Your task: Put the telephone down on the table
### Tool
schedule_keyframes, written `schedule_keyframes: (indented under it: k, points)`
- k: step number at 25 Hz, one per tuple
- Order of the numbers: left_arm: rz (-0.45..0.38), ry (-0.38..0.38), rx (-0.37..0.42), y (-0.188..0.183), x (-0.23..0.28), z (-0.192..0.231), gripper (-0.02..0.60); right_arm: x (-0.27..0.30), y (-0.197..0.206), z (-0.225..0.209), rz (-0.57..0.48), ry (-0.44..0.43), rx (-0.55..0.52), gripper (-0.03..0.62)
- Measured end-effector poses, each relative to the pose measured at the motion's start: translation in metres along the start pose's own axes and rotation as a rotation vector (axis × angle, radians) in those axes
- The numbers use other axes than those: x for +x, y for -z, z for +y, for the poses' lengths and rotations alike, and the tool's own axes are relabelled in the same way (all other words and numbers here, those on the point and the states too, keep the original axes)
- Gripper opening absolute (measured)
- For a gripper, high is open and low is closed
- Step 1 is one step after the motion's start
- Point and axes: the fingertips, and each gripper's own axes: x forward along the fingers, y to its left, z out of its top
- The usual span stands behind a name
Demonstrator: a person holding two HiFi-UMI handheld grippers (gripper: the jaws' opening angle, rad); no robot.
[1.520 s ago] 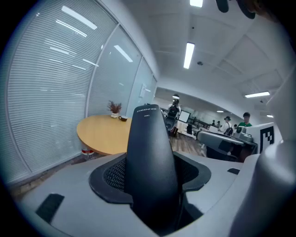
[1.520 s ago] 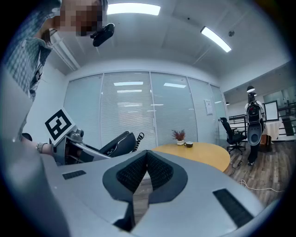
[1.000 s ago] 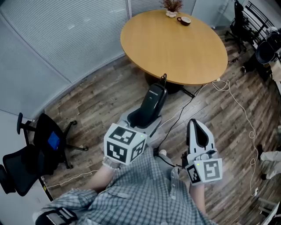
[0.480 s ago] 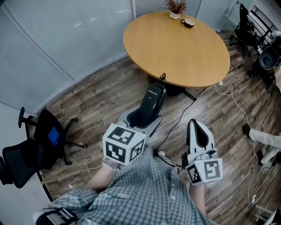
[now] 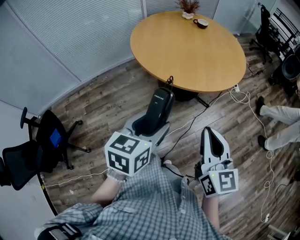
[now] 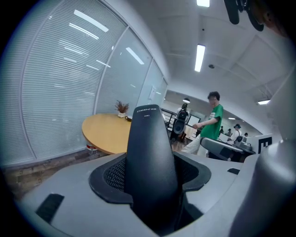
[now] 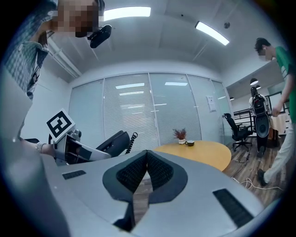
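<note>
A black telephone handset with a coiled cord sticks out forward from my left gripper, which is shut on its lower end. It hangs above the wooden floor, short of the round wooden table. In the left gripper view the handset fills the space between the jaws, and the table lies beyond it. My right gripper is held level to the right with its tips together and nothing in them. The right gripper view shows its closed pads, the handset at the left and the table ahead.
A small potted plant and a cup stand at the table's far edge. A black office chair is at the left. Cables trail across the floor. A person's legs are at the right.
The left gripper and the handset have shifted a little to the left in the head view. A walking person's legs have come further into view at the right edge.
</note>
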Motion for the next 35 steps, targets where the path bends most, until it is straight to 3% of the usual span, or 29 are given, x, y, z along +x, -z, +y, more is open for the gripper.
schedule_keyframes:
  k: [15, 24, 35]
  points:
    - [-0.012, -0.056, -0.026, 0.005, 0.017, -0.027, 0.278, -0.023, 0.011, -0.052, 0.013, -0.002, 0.014, 0.009]
    - [-0.015, -0.027, -0.022, -0.013, 0.048, -0.008, 0.278, 0.002, 0.007, -0.071, 0.012, 0.043, 0.001, 0.009]
    - [-0.019, 0.036, 0.005, -0.062, 0.100, 0.032, 0.278, 0.068, -0.010, -0.095, 0.002, 0.101, -0.014, 0.009]
